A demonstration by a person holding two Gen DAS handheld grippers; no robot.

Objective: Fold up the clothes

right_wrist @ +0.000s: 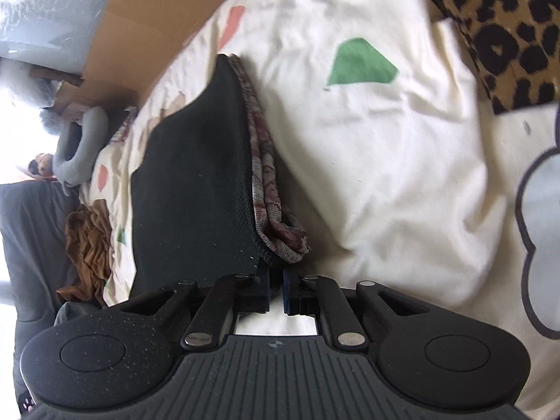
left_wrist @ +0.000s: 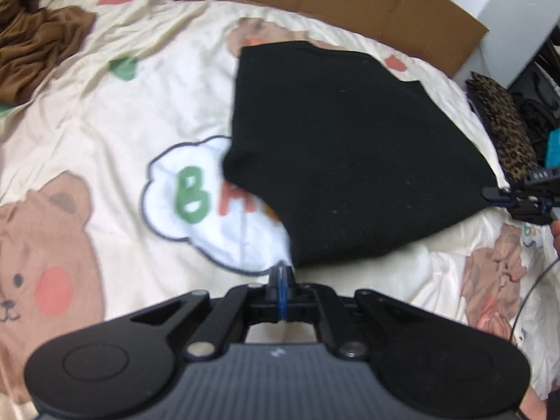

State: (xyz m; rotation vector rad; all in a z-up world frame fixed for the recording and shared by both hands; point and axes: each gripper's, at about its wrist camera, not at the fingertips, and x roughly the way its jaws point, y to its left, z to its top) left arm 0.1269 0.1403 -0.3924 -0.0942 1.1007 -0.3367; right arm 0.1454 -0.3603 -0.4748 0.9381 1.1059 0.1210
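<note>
Two tools clenched on black knit garment (left_wrist: 343, 147) corners: left tool (left_wrist: 280, 280), right tool (right_wrist: 276, 288).

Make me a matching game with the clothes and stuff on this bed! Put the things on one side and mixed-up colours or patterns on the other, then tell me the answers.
Things:
1. garment held by both grippers
2. crumpled cloth at the bed's far edge
3. spotted fabric
4. box flap behind the bed

Colours or patterns:
A. leopard print
B. plain cardboard tan
C. black
D. rusty brown

Pairs: 1-C, 2-D, 3-A, 4-B
</note>
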